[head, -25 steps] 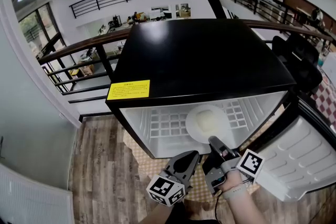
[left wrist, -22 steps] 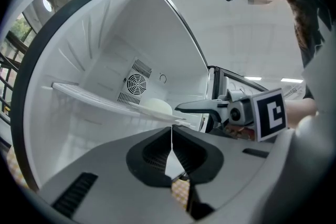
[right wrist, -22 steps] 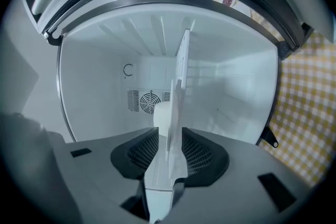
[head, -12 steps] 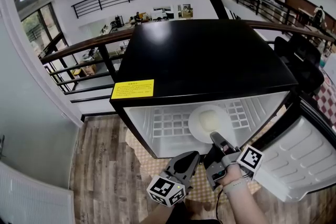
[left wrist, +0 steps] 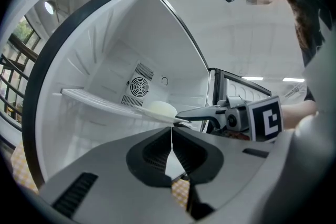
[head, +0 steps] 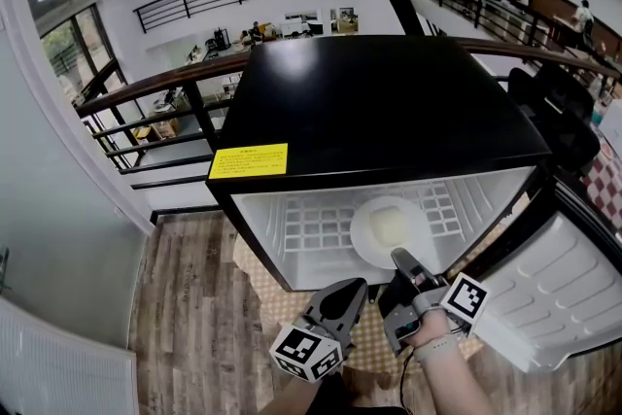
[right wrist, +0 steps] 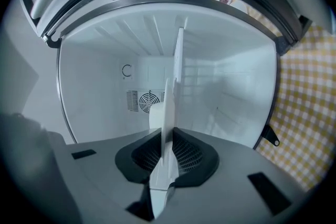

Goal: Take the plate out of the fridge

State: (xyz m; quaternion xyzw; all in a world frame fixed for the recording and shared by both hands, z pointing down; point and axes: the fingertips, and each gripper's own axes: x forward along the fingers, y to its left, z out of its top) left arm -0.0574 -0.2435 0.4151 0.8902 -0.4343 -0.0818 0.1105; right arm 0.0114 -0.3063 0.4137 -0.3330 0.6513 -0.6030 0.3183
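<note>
A white plate (head: pixel 365 234) with a pale mound of food (head: pixel 390 226) lies on the white shelf (head: pixel 301 230) inside the open black fridge (head: pixel 389 112). My right gripper (head: pixel 397 259) reaches level to the plate's near rim. Its jaws have just been closing, and the rim of the plate (right wrist: pixel 169 107) stands edge-on between the pads of the right gripper (right wrist: pixel 169 136), which press on it. My left gripper (head: pixel 356 288) hangs just outside the fridge, left of the right one, shut and empty. From the left gripper (left wrist: pixel 171 136) I see the plate (left wrist: pixel 161 109) and the right gripper (left wrist: pixel 182 115) on its rim.
The fridge door (head: pixel 554 296) stands swung open at the right. A yellow label (head: pixel 249 160) sits on the fridge top. A yellow checked mat (head: pixel 287 304) covers the wooden floor (head: pixel 185 326) under the fridge. A dark railing (head: pixel 146 87) runs behind.
The head view has shifted slightly. Both grippers and the plate keep their places relative to the fridge.
</note>
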